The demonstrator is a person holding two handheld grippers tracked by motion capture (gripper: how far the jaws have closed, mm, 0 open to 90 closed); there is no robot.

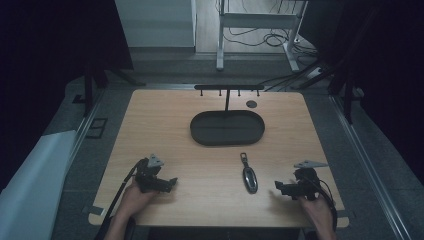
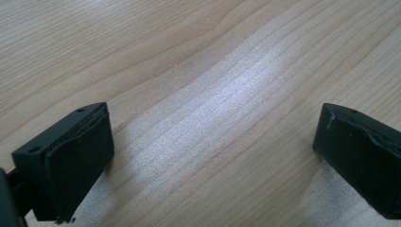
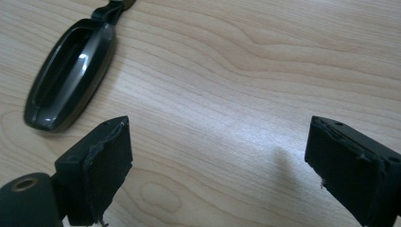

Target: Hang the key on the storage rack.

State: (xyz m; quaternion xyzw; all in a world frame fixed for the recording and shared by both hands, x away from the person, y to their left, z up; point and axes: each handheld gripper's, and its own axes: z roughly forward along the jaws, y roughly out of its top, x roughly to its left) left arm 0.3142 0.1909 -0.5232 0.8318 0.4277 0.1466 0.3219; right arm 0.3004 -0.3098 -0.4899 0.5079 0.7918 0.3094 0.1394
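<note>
On the bench [image 1: 165,130], the key fob [image 1: 249,178] is neared from three o'clock by the right gripper [image 1: 278,186], both grippers' fingers released and empty, so a short reach and squeeze are likely needed next.

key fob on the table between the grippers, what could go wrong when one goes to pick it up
1. The key fob lies flat on the table and looks smooth and glossy, so the open right gripper may pinch it poorly and let it slide away.
2. Its clip end is loose and could swing or snag the rim of the dark tray if carried there.
3. The open left gripper sits opposite, so both reaching in might collide.
</note>
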